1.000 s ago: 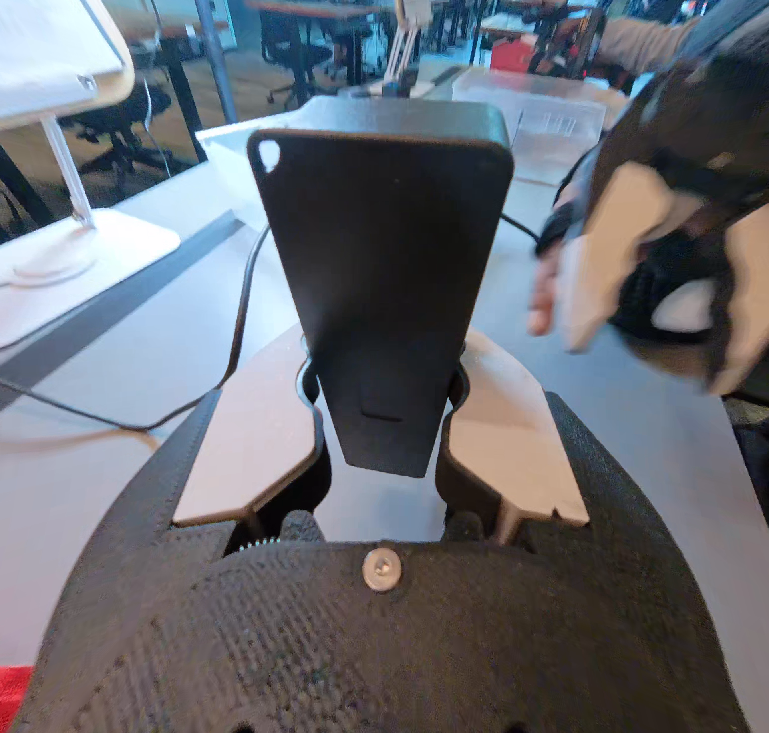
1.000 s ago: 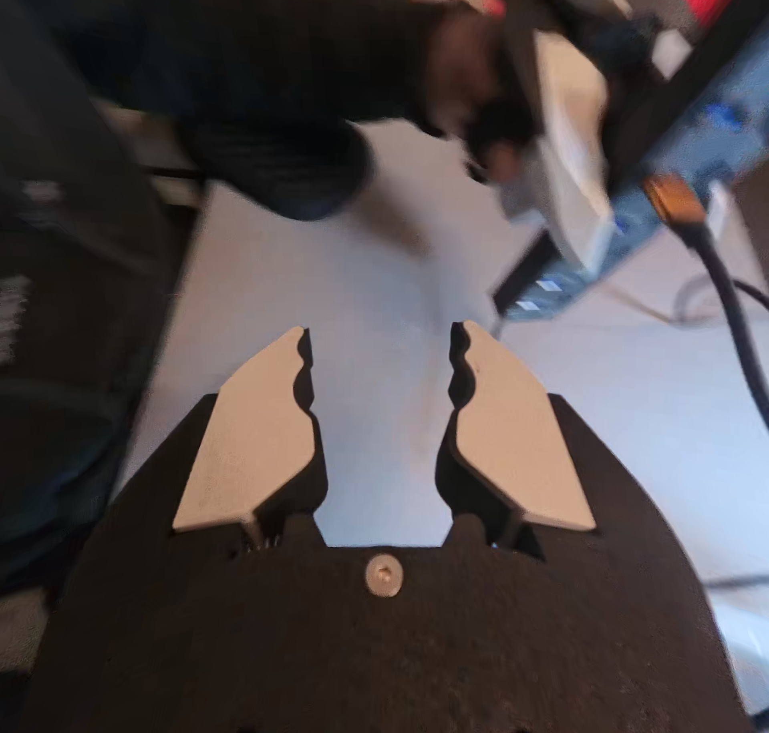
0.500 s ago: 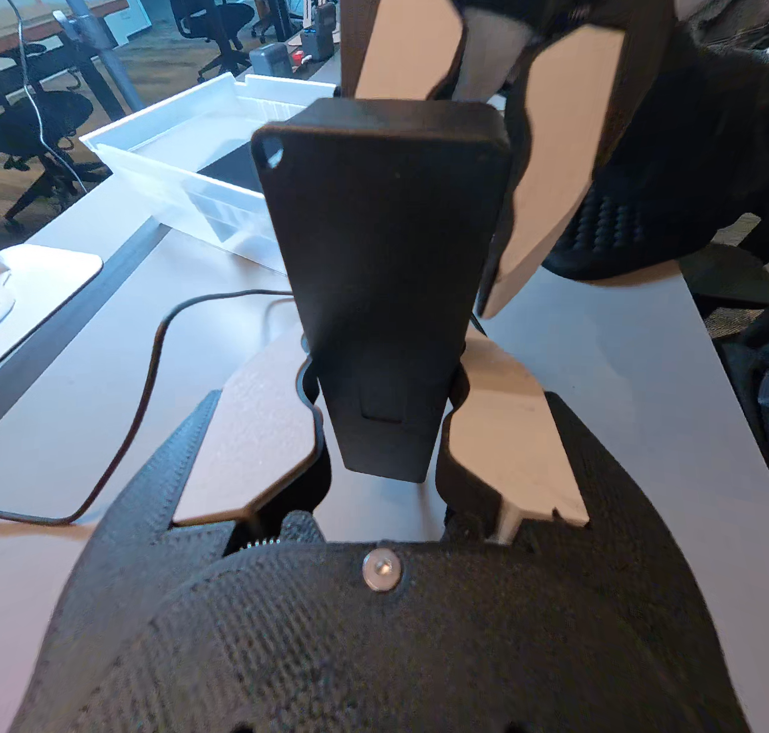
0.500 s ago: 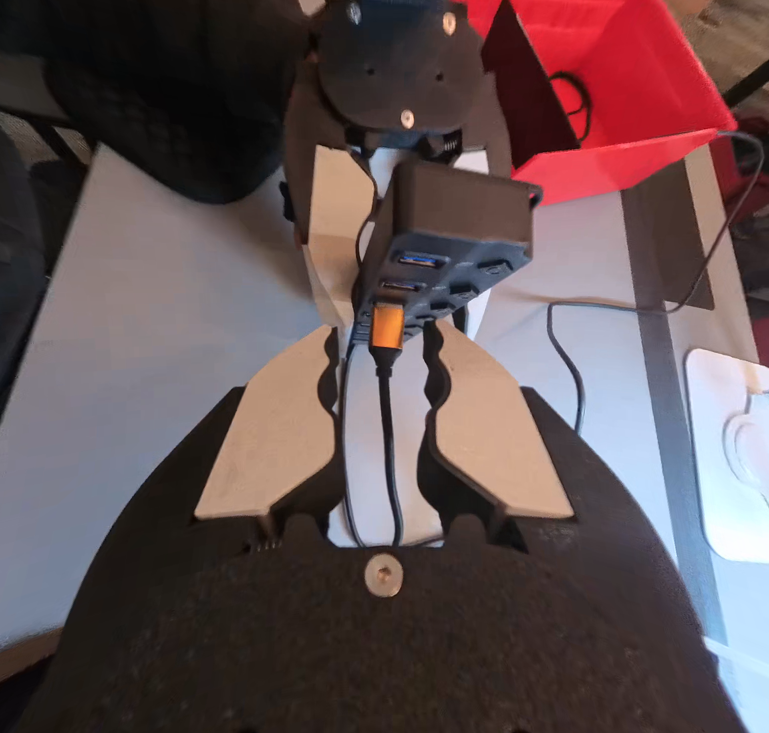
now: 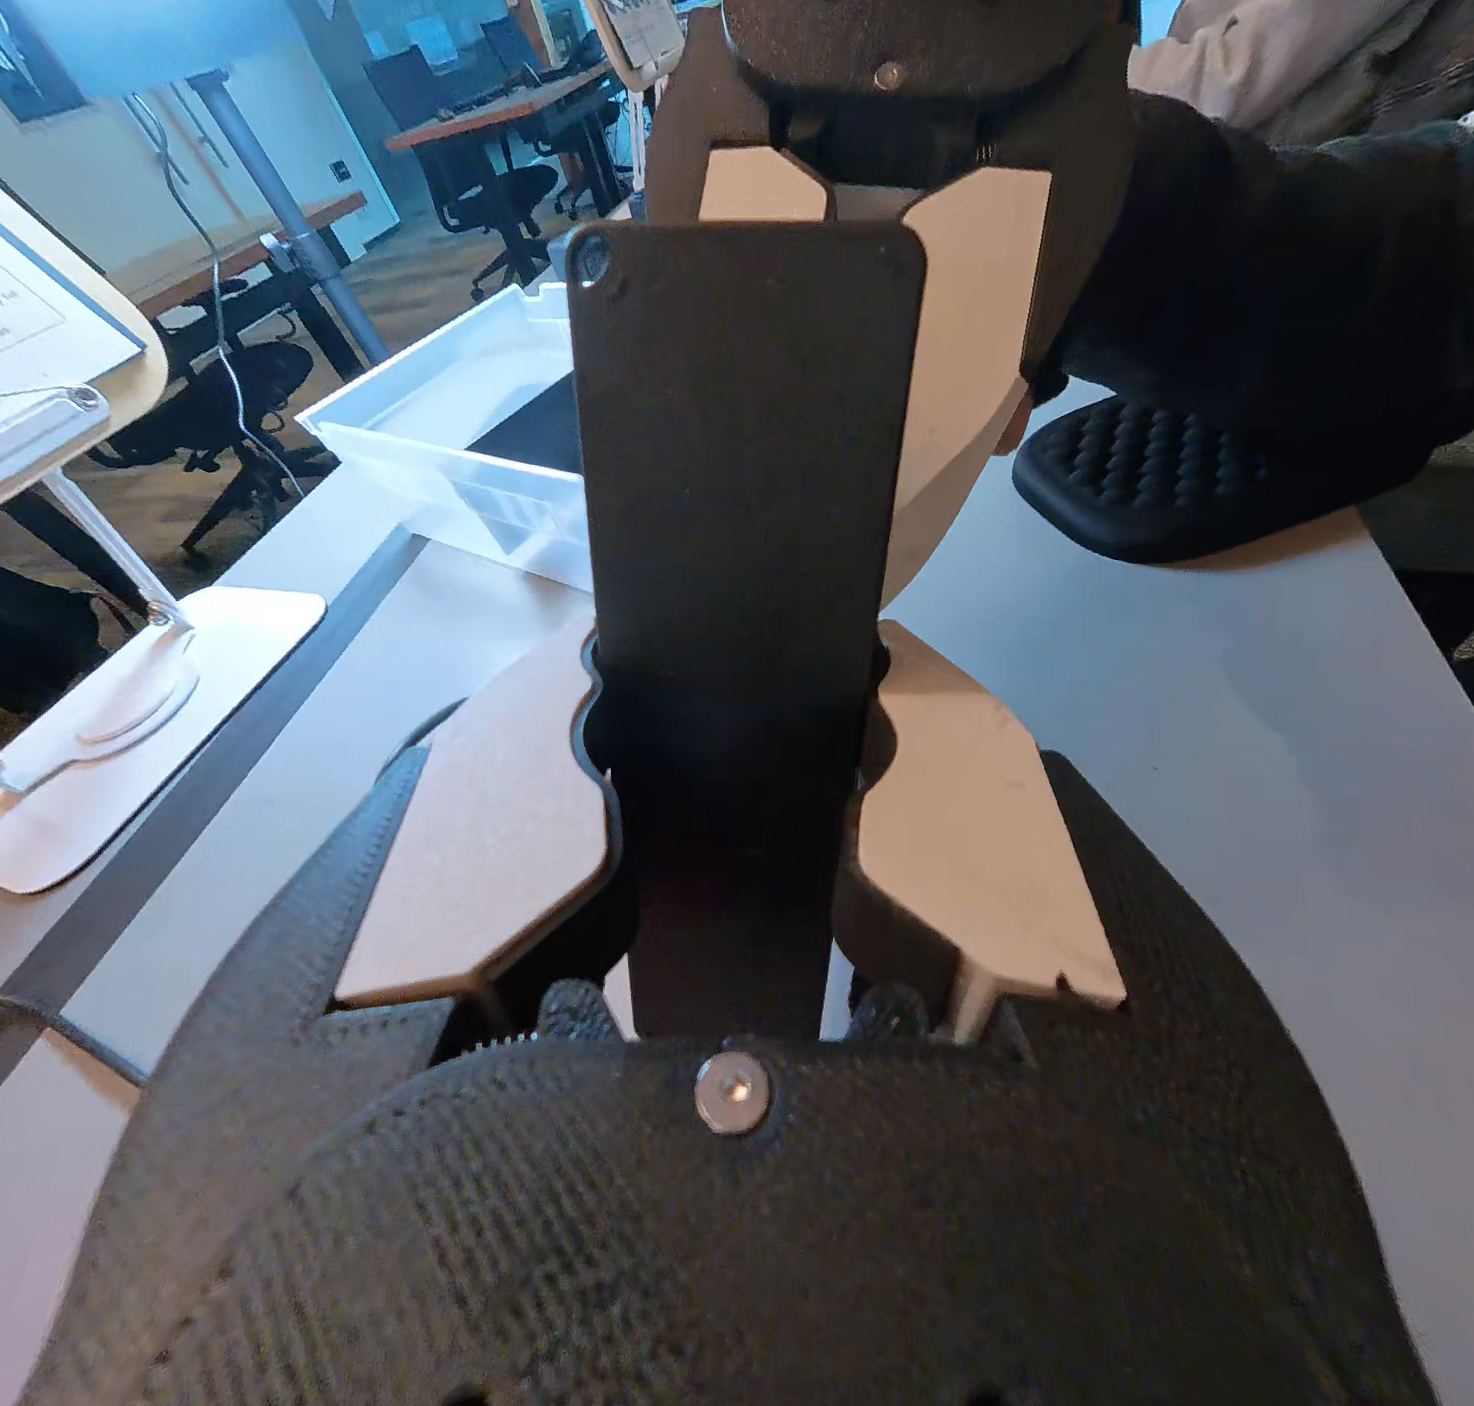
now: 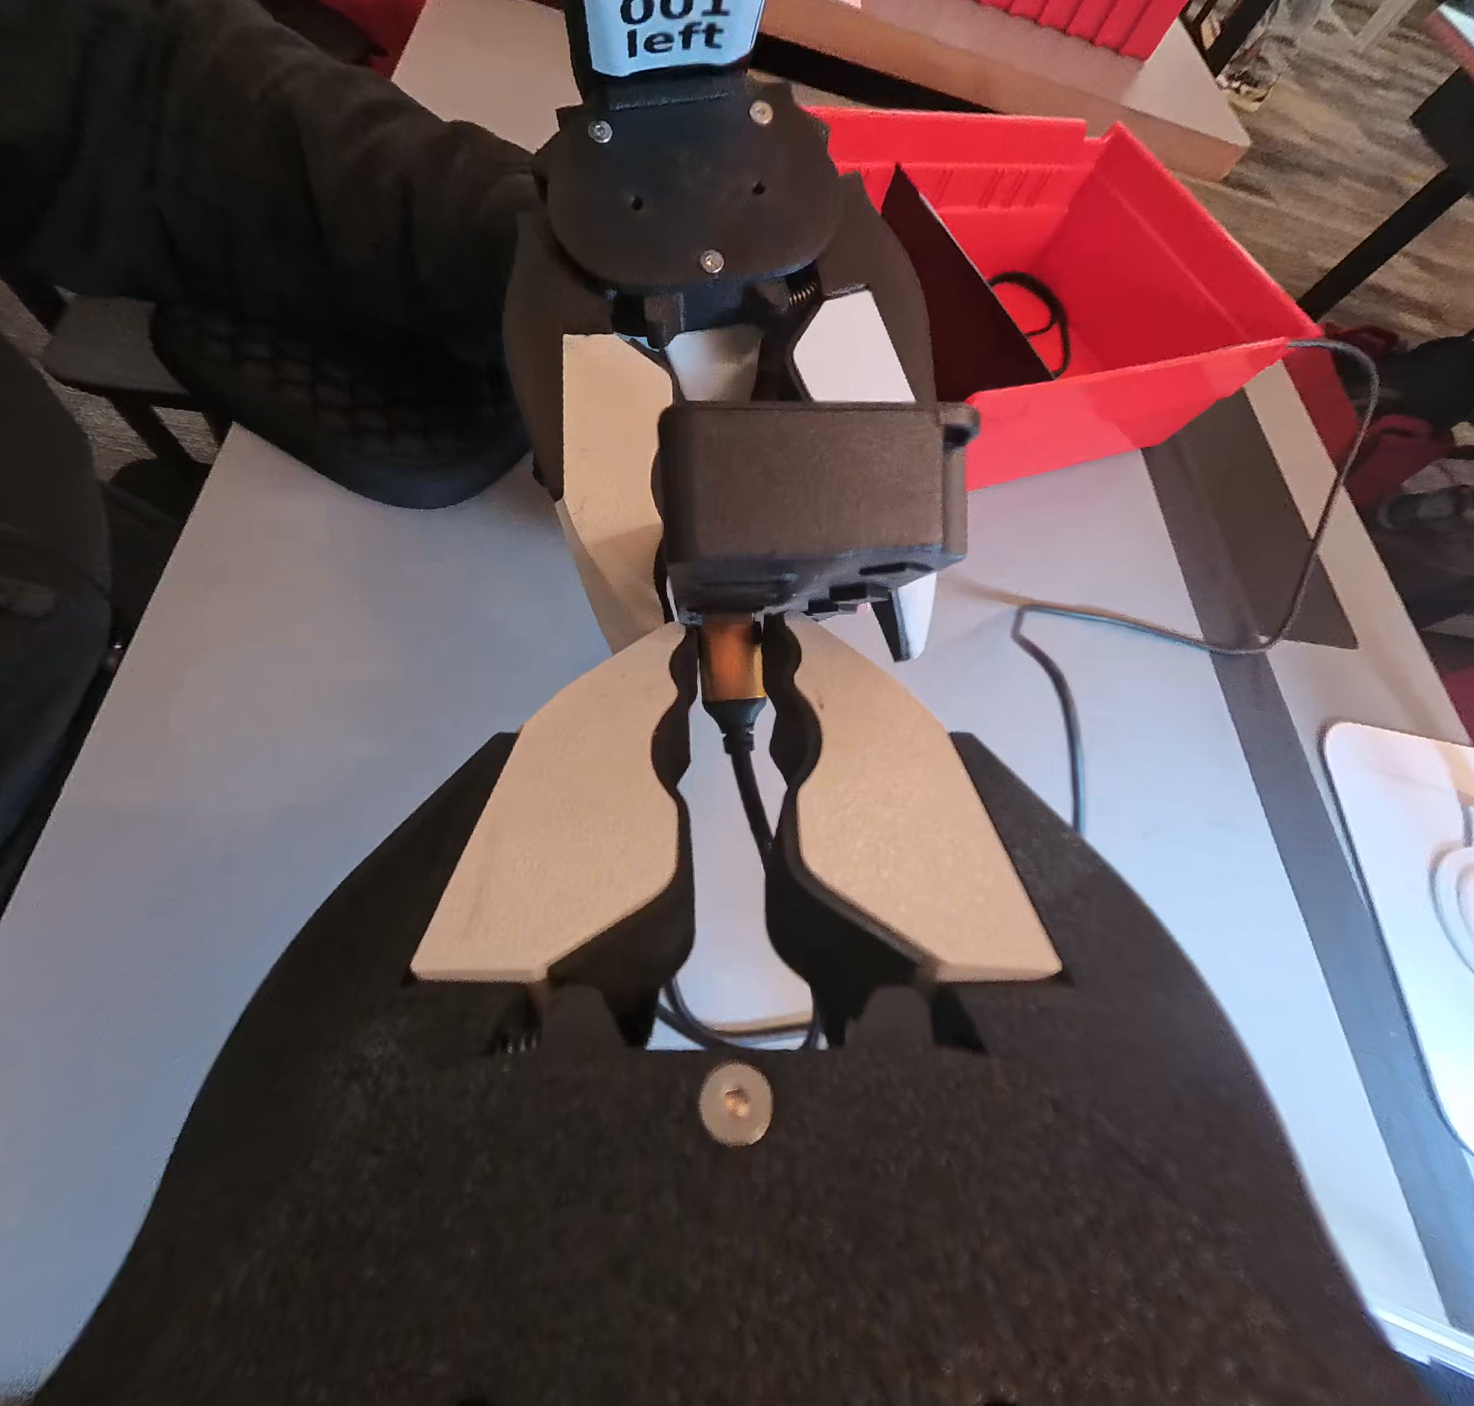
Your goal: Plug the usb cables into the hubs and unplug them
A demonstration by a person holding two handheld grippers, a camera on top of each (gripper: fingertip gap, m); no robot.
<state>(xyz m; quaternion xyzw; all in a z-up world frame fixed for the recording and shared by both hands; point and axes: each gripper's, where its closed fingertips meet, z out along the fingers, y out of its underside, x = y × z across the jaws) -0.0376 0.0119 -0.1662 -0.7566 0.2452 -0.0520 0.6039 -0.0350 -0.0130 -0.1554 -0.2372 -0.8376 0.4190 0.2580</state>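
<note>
My left gripper is shut on a black USB hub and holds it upright above the grey table. In the right wrist view the hub faces me end-on, port side down. An orange-gold USB plug sits in a port, and its black cable runs back between my fingers. My right gripper is shut on the plug just below the hub. In the left wrist view the hub hides the right gripper's fingertips. Only its white fingers show behind the hub.
A red bin holding a black cable stands beyond the hub on the right. A white tray and a white stand base sit to the left. A thin black cable lies on the table. A black padded armrest overhangs the table edge. Left and right tips are no more than a few centimetres apart. From either gripper's tips it is about 25 cm to the black padded armrest.
The right gripper swung round to face the hub, came up to the orange plug and closed its fingers on it. The left gripper kept its grip and turned the hub toward it.
</note>
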